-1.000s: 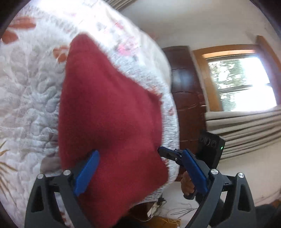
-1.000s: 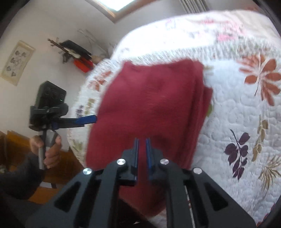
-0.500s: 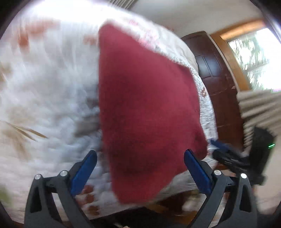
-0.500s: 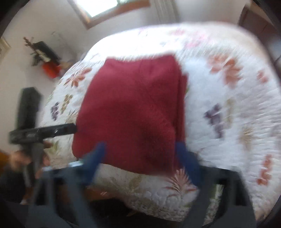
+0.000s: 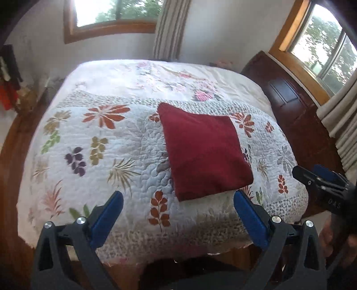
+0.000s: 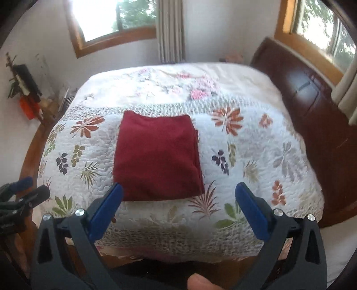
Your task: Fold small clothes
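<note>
A dark red folded garment (image 5: 204,154) lies flat as a neat rectangle on the floral quilt (image 5: 100,142) of a bed. In the right wrist view the same red garment (image 6: 156,158) sits left of centre, several layers showing at its right edge. My left gripper (image 5: 178,197) hangs open in front of the bed's near edge, nothing between its blue pads. My right gripper (image 6: 178,189) is open too, pulled back from the garment's near edge. The right gripper's tip (image 5: 321,180) shows at the right of the left wrist view, and the left gripper's tip (image 6: 24,194) at the left of the right wrist view.
The quilt (image 6: 256,156) covers the whole bed down to its near edge. A dark wooden headboard (image 5: 296,111) runs along the right side under a window (image 5: 323,46). Another window (image 6: 116,20) and a curtain are behind. Red and black items (image 6: 26,98) stand at the far left.
Both grippers have drawn back from close over the red garment to the foot of the bed. The right gripper, shut a second ago, now stands open. The garment lies folded, untouched.
</note>
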Available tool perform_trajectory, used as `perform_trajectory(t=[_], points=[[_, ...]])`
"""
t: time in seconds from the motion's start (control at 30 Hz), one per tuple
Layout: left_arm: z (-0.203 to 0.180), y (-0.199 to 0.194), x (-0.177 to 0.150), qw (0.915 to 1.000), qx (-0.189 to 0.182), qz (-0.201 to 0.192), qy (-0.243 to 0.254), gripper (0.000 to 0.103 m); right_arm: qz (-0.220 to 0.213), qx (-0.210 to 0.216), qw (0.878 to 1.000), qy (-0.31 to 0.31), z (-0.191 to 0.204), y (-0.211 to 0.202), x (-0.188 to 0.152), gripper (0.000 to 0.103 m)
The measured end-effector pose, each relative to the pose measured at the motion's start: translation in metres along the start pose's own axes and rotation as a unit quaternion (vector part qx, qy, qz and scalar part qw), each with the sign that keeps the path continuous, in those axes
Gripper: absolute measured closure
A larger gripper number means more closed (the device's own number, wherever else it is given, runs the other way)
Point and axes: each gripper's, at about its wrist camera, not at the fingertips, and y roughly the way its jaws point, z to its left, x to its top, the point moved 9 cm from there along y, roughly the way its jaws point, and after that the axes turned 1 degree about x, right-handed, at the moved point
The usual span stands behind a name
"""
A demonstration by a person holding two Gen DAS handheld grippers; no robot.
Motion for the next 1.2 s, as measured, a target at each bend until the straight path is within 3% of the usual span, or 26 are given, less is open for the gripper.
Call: perform_trajectory(t=[0.2, 0.5, 0.73, 1.2], points=[[-0.037, -0.037, -0.008, 0.9996, 0.016, -0.018, -0.014, 0.004, -0.025, 0.012, 0.999, -0.026, -0.007, -0.03, -0.005, 0.003], [-0.084, -0.048, -0.029, 0.9986, 0.046, -0.023, -0.008, 0.004, -0.029, 0.024, 0.999, -0.033, -0.044, -0.048, -0.02, 0.003], [-0.094, -0.052, -0.036, 0.9985, 0.046, -0.031, -0.002, 0.004, -0.035, 0.024, 0.999, -0.033, -0.048, -0.055, -0.029, 0.003], [-0.073, -0.061, -0.031, 0.9982, 0.039, -0.041, 0.018, 0.004, -0.037, 0.021, 0.999, -0.02, -0.022, -0.058, -0.032, 0.003]])
